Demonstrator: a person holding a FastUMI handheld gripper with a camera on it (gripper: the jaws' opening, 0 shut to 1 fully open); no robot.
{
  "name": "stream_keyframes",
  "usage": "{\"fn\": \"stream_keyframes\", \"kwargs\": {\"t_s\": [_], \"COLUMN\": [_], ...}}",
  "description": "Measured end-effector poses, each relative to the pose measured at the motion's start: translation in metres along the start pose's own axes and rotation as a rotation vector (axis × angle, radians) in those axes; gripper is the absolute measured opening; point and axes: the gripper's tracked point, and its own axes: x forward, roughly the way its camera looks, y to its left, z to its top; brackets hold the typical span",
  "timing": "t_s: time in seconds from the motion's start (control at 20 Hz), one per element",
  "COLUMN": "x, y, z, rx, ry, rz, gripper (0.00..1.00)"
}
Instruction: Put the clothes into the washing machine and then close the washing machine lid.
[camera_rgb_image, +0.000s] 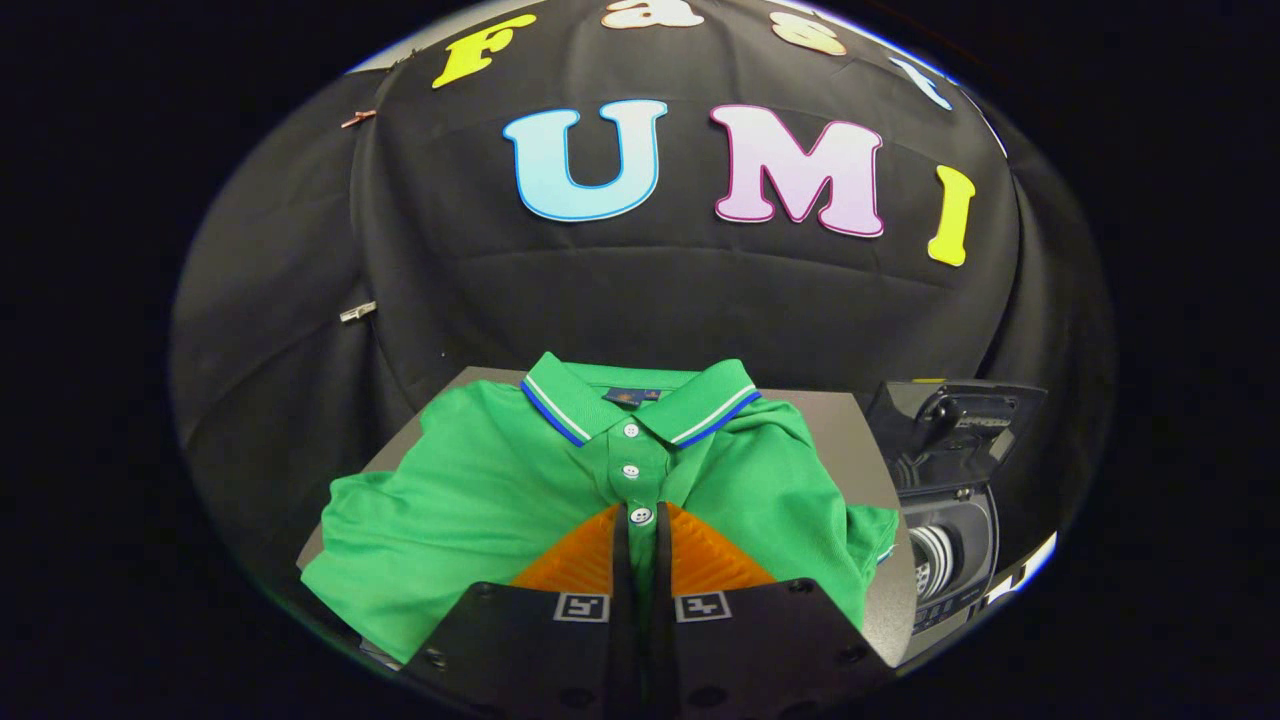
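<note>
Green polo shirt (500, 490) lies folded flat on the bench (860, 440), collar away from the camera, button placket running straight toward the fingers. It covers most of the bench top, with one sleeve end reaching toward the washer side.

Hand-held gripper (640, 535) sits low over the shirt's front, fingers brought nearly together with only a thin slit between them, tips at the lowest button. A narrow strip of green shows in the slit; whether cloth is truly pinched there or the fingers merely rest clenched above it, I cannot tell. Placement on the placket looks deliberate: the doubled fabric there gives a firmer ridge to bite than the flat body.

Washing machine (945, 520) stands just beside the bench, to the right of the fingers, lid (955, 420) raised, drum opening showing below it. Open lid suits the order of the task: shirt in first, lid down after. Shirt not yet in the drum.
</note>
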Motion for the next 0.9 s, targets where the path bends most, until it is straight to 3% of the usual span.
{"fn": "stream_keyframes", "kwargs": {"t_s": [0.4,0.7,0.9], "x": [-0.034,-0.063,-0.066], "y": [0.009,-0.020,-0.044], "z": [0.050,0.066,0.062], "rx": [0.007,-0.086,-0.045], "ry": [-0.074,-0.130,-0.109], "rz": [0.068,0.090,0.138], "gripper": [0.09,0.09,0.09]}}
